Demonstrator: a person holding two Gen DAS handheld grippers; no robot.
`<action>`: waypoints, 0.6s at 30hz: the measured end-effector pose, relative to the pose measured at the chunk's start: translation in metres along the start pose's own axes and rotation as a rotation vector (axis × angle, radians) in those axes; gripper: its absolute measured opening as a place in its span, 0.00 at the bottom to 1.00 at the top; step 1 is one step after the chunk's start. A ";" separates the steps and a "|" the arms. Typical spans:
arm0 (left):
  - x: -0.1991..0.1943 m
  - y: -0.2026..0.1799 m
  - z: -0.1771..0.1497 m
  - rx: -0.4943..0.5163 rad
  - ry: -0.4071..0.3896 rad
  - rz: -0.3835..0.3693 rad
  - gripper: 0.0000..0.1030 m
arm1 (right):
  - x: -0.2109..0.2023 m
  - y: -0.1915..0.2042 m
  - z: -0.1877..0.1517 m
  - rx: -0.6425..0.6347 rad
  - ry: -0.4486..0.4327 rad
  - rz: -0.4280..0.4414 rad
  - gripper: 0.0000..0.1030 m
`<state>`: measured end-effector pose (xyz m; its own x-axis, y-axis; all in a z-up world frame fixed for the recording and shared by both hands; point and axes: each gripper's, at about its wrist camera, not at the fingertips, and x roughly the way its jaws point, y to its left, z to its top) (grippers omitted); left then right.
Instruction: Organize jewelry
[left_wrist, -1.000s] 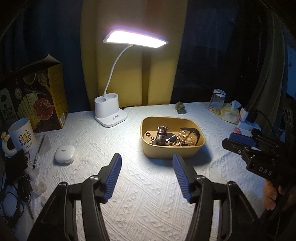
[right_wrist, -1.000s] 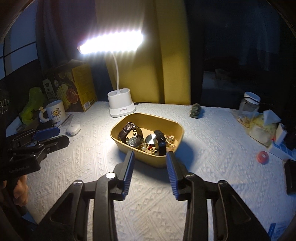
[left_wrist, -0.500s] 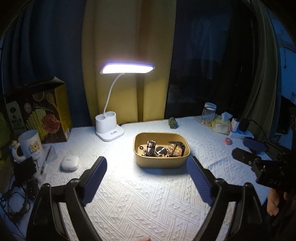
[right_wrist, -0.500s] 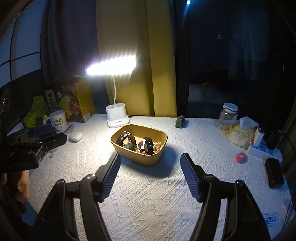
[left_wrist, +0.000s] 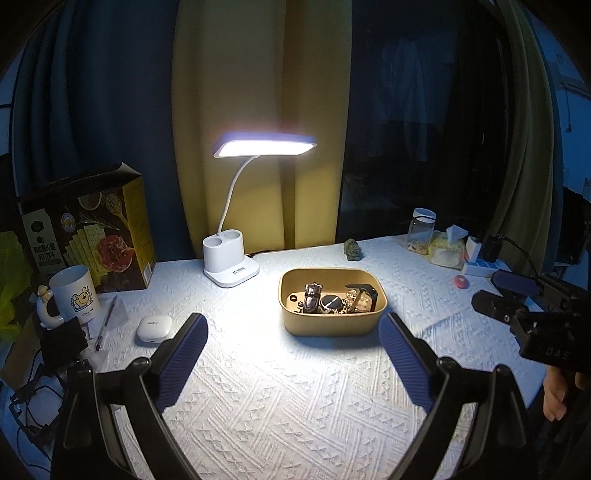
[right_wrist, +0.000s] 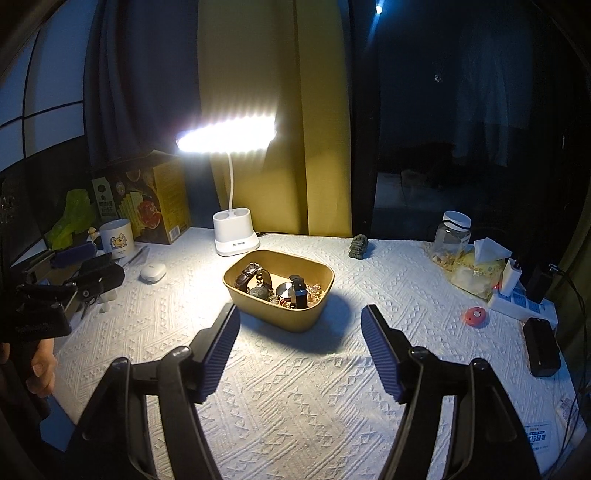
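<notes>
A tan oblong tray (left_wrist: 328, 328) stands mid-table under the lamp; it also shows in the right wrist view (right_wrist: 258, 308). It holds a brown-strap watch (right_wrist: 248, 275), a black-strap watch (right_wrist: 299, 291), a round dark piece (left_wrist: 330, 301) and gold chains (left_wrist: 360, 301). My left gripper (left_wrist: 293, 356) is open and empty, held back from the tray over the white cloth. My right gripper (right_wrist: 301, 349) is open and empty, also short of the tray. Each gripper shows in the other's view, the right one (left_wrist: 517, 295) and the left one (right_wrist: 85, 266).
A white desk lamp (left_wrist: 231, 267) stands behind the tray. At left are a cracker box (left_wrist: 88, 232), a mug (left_wrist: 74, 297), a pen (left_wrist: 103, 328) and a white earbud case (left_wrist: 155, 328). At right are a jar (right_wrist: 452, 236), tissues (right_wrist: 480, 266), a power strip (right_wrist: 524, 302) and a red disc (right_wrist: 473, 316).
Both grippers have pulled back and up from the tray and opened wider. The tray looks smaller and farther away in both views.
</notes>
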<state>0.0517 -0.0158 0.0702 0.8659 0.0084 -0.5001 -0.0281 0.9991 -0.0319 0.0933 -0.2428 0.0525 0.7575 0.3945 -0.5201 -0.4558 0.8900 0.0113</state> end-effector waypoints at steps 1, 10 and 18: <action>0.000 0.000 0.000 0.000 0.002 -0.001 0.91 | 0.000 0.000 0.000 -0.001 0.000 0.000 0.64; 0.000 0.002 -0.001 -0.002 0.005 -0.004 0.92 | 0.005 0.001 0.000 -0.002 0.010 -0.003 0.64; 0.002 -0.001 -0.002 0.000 0.009 -0.006 0.92 | 0.008 0.001 0.000 -0.003 0.012 -0.002 0.64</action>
<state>0.0523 -0.0169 0.0677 0.8617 0.0020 -0.5075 -0.0227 0.9991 -0.0346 0.0986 -0.2389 0.0482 0.7525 0.3903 -0.5305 -0.4561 0.8899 0.0078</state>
